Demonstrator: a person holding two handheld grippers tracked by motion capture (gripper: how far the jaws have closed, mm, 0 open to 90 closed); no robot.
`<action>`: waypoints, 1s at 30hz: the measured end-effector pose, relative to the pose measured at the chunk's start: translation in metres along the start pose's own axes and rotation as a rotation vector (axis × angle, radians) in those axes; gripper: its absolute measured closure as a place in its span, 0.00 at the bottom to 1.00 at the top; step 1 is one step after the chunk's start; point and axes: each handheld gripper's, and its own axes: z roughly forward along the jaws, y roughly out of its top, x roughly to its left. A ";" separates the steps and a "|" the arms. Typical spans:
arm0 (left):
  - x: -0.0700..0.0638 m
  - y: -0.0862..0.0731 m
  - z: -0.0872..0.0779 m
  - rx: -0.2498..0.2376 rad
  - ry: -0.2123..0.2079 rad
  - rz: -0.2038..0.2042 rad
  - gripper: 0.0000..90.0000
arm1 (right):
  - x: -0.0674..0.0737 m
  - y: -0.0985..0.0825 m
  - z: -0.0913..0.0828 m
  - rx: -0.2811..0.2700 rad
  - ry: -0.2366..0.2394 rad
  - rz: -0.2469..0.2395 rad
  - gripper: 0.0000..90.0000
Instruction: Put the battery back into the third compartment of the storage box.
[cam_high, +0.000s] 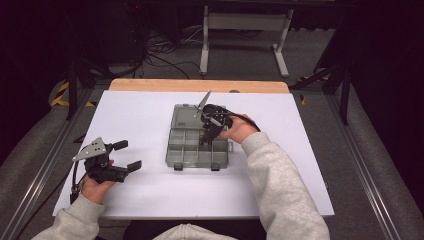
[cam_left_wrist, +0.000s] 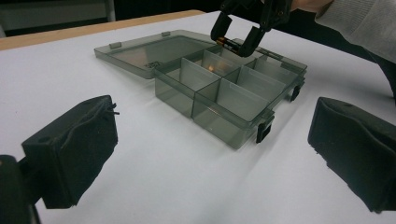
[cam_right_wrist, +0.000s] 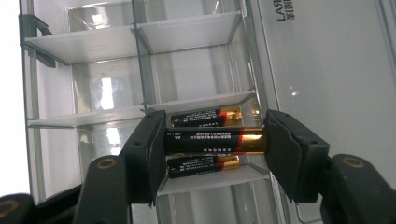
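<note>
A clear grey compartment box (cam_high: 173, 150) lies open on the white table, its lid (cam_high: 187, 116) folded back flat. My right gripper (cam_high: 206, 136) points down over the box's right side, shut on a black and gold AA battery (cam_right_wrist: 215, 141) held end to end between its pads. Directly below, one compartment holds two more batteries (cam_right_wrist: 205, 116) lying side by side. In the left gripper view the right gripper (cam_left_wrist: 236, 39) hangs with that battery (cam_left_wrist: 229, 44) just above the far compartments. My left gripper (cam_high: 129, 155) rests at the table's left, open and holding nothing.
The box's other compartments (cam_left_wrist: 233, 93) look bare, with thin divider walls (cam_right_wrist: 140, 32) between them. Two black latches (cam_left_wrist: 264, 130) stick out from its near side. White table surface (cam_high: 140, 195) spreads around the box. A wooden strip (cam_high: 200, 86) runs along the far edge.
</note>
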 end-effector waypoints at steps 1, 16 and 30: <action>0.000 0.000 0.000 0.000 0.000 0.000 0.02 | 0.000 0.000 0.001 -0.001 0.002 -0.003 0.46; 0.001 0.000 0.000 0.008 0.001 -0.005 0.02 | 0.001 -0.002 0.007 0.014 -0.001 -0.002 0.45; 0.001 0.001 0.002 0.042 0.050 -0.011 0.14 | 0.004 -0.011 -0.008 -0.049 -0.034 0.064 0.70</action>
